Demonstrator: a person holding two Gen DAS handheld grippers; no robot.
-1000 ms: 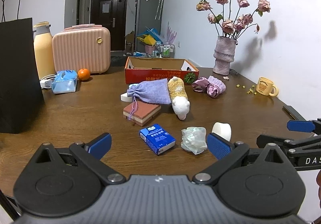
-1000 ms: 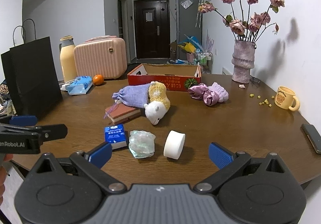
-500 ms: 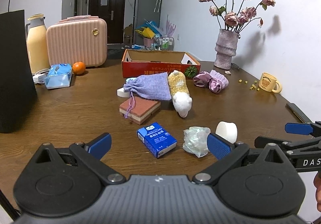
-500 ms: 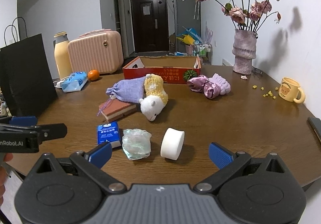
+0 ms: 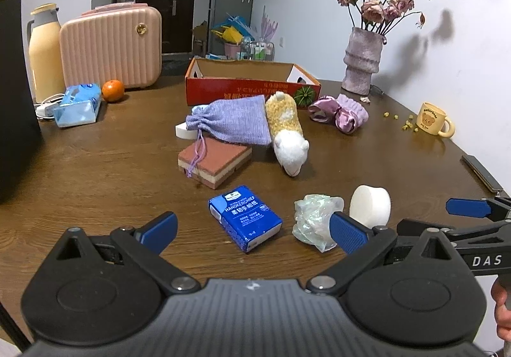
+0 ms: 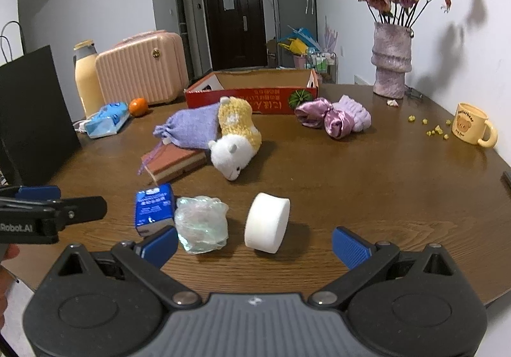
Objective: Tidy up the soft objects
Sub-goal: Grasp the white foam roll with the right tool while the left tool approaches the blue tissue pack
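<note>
Both grippers hover open and empty over the table's near edge. Just ahead of my left gripper lie a blue tissue pack and a crumpled clear plastic wad. In front of my right gripper a white round sponge stands on edge beside the wad. Farther back, a purple drawstring pouch lies partly on a brown sponge block, with a yellow-and-white plush toy against it. Purple satin and knit pieces lie near the open red cardboard box.
A black paper bag stands at the left edge. A pink case, a cream flask, an orange and a blue wipes pack sit back left. A flower vase, a yellow mug and a phone are on the right.
Both grippers have moved forward over the table toward the objects, which look larger and nearer. Nothing on the table has shifted and both stay open.
</note>
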